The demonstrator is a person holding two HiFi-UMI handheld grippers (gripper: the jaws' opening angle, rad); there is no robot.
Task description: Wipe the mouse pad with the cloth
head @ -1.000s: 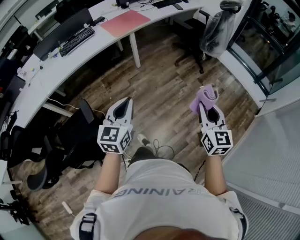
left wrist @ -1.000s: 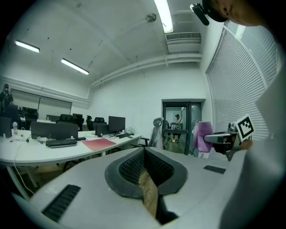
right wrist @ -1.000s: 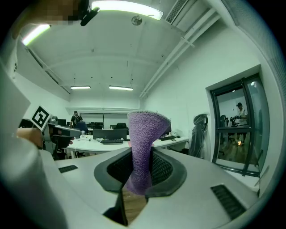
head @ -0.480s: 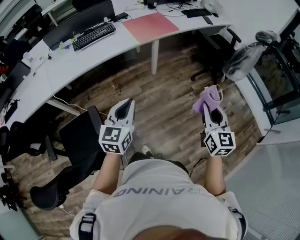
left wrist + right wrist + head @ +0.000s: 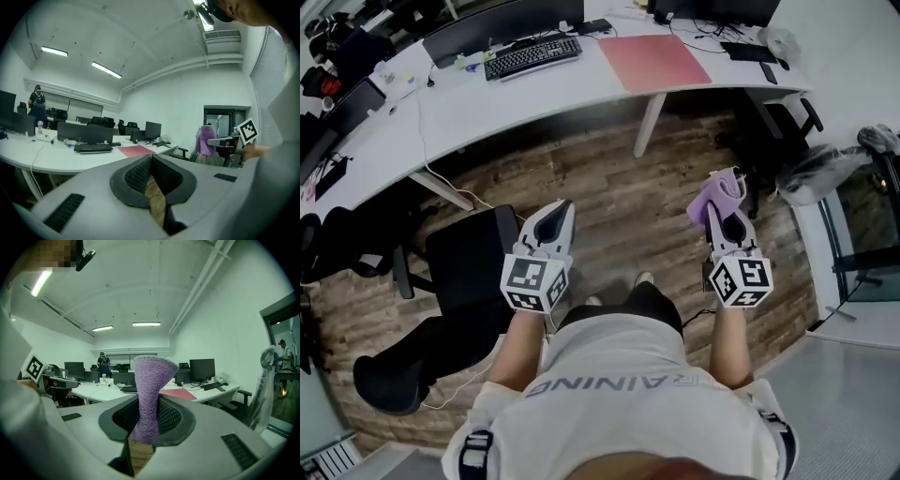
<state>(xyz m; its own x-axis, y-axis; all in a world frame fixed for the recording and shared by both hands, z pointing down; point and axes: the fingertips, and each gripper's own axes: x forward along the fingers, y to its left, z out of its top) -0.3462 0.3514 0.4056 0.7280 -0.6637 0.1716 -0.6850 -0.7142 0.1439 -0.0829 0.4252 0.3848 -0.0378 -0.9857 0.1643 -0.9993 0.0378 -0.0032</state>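
Right gripper (image 5: 724, 214) pinches the purple cloth (image 5: 715, 194), likely soft, light, floppy, so grip it bunched; left gripper (image 5: 558, 211) closed, empty; mouse pad (image 5: 654, 62) far

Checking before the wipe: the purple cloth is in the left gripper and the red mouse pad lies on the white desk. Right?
No: the purple cloth is in the right gripper, as the right gripper view shows; the left gripper is shut on nothing. The red mouse pad does lie on the white desk.

The mouse pad (image 5: 654, 62) lies on the desk (image 5: 487, 103) — keyboard (image 5: 532, 56) to its left, chair (image 5: 467, 272) before it.
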